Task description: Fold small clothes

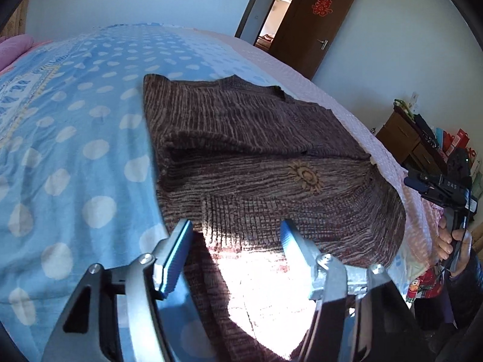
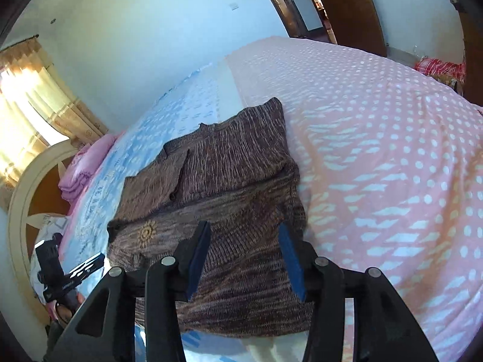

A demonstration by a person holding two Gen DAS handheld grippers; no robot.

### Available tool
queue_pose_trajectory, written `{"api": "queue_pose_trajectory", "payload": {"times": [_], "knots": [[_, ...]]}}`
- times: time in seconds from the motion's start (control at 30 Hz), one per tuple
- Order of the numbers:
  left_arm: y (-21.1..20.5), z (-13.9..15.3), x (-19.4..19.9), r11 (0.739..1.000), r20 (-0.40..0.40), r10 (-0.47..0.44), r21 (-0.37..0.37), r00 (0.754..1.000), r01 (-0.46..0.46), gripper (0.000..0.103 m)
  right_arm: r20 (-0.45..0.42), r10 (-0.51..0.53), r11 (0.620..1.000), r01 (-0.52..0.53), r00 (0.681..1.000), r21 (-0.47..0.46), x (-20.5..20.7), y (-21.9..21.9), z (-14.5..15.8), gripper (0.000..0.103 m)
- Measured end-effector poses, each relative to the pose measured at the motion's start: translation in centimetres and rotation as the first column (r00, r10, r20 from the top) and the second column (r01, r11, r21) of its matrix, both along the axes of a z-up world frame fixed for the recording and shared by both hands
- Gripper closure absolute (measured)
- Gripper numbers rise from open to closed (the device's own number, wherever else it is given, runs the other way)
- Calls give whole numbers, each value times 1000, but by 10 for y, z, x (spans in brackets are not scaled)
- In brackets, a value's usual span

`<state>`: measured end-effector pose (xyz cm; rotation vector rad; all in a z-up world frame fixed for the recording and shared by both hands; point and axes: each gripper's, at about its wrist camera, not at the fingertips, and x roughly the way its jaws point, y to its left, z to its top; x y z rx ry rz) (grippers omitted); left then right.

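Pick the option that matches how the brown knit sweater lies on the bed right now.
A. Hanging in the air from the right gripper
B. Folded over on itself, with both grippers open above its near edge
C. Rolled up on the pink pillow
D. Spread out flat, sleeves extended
B: the brown knit sweater lies doubled over on the bed, and the left gripper and right gripper stand open, their pads pressing on nothing.

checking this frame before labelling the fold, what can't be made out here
- Near hem of the brown knit sweater: in the left wrist view sun glare washes it out and the left gripper covers it; in the right wrist view the right gripper hides it.
- Sleeves: tucked under the folded layers in both views.
- Whether either gripper's pads touch the knit: fisheye angle leaves it unclear.
- Bed sheet under the sweater: covered.
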<state>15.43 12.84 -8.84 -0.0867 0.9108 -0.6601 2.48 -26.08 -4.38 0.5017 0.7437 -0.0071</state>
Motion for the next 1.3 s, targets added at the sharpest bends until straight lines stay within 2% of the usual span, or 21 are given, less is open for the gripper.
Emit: {"api": "queue_pose_trajectory", "payload": {"times": [0.2, 0.23, 0.27, 0.33, 0.43, 0.57, 0.67, 0.83, 1.0, 1.07, 1.1, 1.13, 1.17, 1.2, 1.27, 1.3], "knots": [[-9, -2, -4, 1000, 32, -14, 7, 999, 14, 46, -13, 0, 998, -1, 1000, -55, -9, 2, -3, 54], [-9, -2, -5, 1000, 37, -18, 8, 999, 18, 48, -14, 1, 998, -2, 1000, -69, -10, 3, -3, 54], [-10, -2, -7, 1000, 45, -25, 13, 999, 24, 54, -15, 0, 996, -2, 1000, -84, -12, 4, -2, 54], [-10, -4, -7, 1000, 45, -20, 21, 999, 19, 56, -13, -8, 994, 6, 1000, -112, -14, 3, -1, 54], [-10, -5, -1, 1000, 16, -9, 7, 1000, 9, 56, -16, -15, 990, 13, 1000, -138, -15, 0, -1, 54], [-10, -7, 5, 1000, -12, 14, -22, 1000, -15, 50, -35, -33, 986, 27, 999, -165, -15, -6, -4, 54], [-13, -8, 4, 1000, -6, 22, -19, 1000, -22, 49, -57, 25, 981, -35, 998, -192, -8, 0, -7, 54], [-14, -9, 1, 1000, 9, 20, -13, 1000, -20, 49, -111, 101, 950, -129, 989, -284, 22, 19, -17, 54], [-16, -8, 2, 1000, 9, 23, 1, 1000, -23, 53, -157, 162, 893, -213, 974, -397, 59, 36, -29, 54], [-17, -8, 2, 999, 20, 31, 18, 999, -31, 61, -184, 185, 881, -246, 965, -404, 67, 39, -38, 54], [-16, -9, 2, 999, 22, 41, 20, 999, -41, 66, -180, 194, 875, -253, 964, -413, 67, 41, -41, 56], [-14, -9, 3, 999, 20, 52, 16, 998, -52, 79, -171, 194, 872, -249, 966, -422, 66, 41, -41, 61], [-10, -10, 3, 998, 9, 61, -2, 998, -61, 87, -172, 198, 874, -254, 965, -415, 65, 41, -40, 81], [-7, -11, 4, 997, -11, 62, -35, 998, -62, 88, -169, 199, 879, -252, 965, -405, 63, 41, -38, 90], [-6, -10, 3, 997, -12, 68, -44, 998, -68, 90, -158, 181, 881, -231, 971, -413, 58, 40, -33, 98], [-7, -9, 1, 997, 1, 68, -35, 998, -68, 90, -152, 170, 885, -219, 974, -412, 55, 40, -31, 98]]}}
